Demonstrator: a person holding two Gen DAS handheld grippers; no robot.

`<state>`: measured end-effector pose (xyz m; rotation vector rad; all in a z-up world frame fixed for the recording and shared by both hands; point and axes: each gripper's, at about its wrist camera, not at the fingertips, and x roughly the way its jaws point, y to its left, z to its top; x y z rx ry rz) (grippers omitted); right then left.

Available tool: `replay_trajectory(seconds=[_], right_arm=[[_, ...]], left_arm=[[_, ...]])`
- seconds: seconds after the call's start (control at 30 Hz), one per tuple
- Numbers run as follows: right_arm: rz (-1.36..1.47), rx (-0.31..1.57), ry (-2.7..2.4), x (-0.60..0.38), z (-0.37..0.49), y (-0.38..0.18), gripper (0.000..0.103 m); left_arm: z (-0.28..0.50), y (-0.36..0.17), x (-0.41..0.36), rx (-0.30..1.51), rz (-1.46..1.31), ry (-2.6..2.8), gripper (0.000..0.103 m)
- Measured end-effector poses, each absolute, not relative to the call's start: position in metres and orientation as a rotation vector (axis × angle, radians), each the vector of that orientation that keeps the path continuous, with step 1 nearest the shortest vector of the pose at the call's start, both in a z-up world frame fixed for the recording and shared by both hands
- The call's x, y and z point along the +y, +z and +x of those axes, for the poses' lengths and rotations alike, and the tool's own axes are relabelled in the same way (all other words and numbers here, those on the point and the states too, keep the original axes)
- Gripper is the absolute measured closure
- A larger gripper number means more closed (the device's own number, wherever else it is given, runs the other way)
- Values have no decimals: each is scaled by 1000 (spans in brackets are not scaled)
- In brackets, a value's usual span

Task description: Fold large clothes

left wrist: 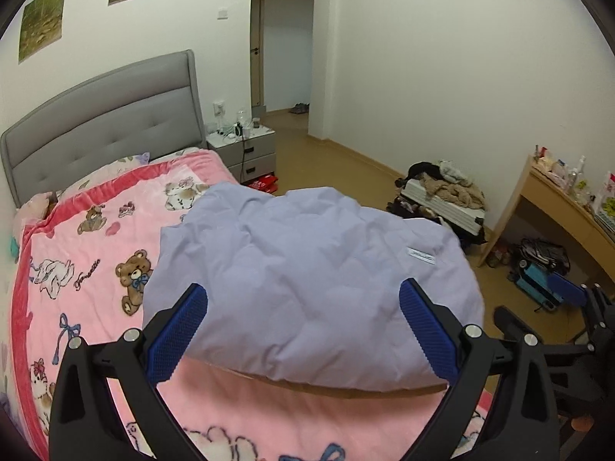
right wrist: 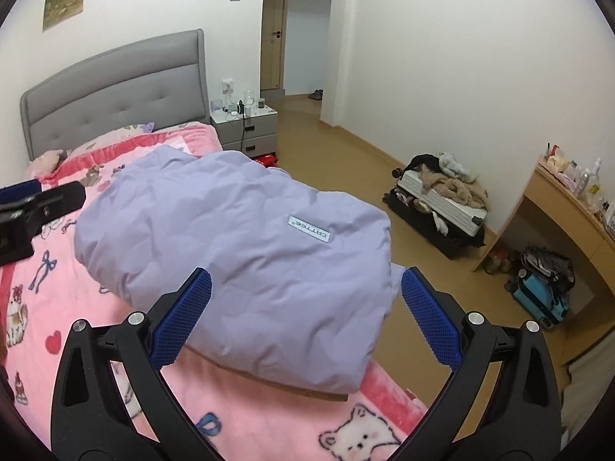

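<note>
A: What is seen ahead of the claws?

B: A bed (left wrist: 96, 253) under a pink blanket is spread below both. A lilac padded jacket (left wrist: 307, 269) is laid on it, already bundled into a puffy block, just ahead of and between the fingers of each claw.

A: And the claws?

B: The left claw (left wrist: 303, 330) is held spread wide, nothing pinched; the jacket's near edge is framed by it. The right claw (right wrist: 305, 319) is likewise spread and empty, over the jacket's near right corner, which is hung past the bed edge. A small label (right wrist: 308, 229) is seen beyond it.

A: How should the step be done well?

B: Probably the fold is nearly finished. The overhanging corner should be gripped low through all layers, then drawn inward evenly, so trapped air is pressed out and the block is not sprung open.
</note>
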<state>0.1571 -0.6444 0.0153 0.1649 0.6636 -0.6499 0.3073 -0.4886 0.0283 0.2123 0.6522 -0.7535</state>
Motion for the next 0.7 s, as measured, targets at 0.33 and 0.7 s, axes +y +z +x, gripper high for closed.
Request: replay_trajectory(seconds=[0.33, 0.7], right_arm=[[173, 642, -622, -621, 130, 23, 8], [165, 645, -613, -616, 124, 28, 8]], left_arm=[[267, 39, -475, 613, 207, -732, 5], [254, 37, -468, 645, 175, -748, 5]])
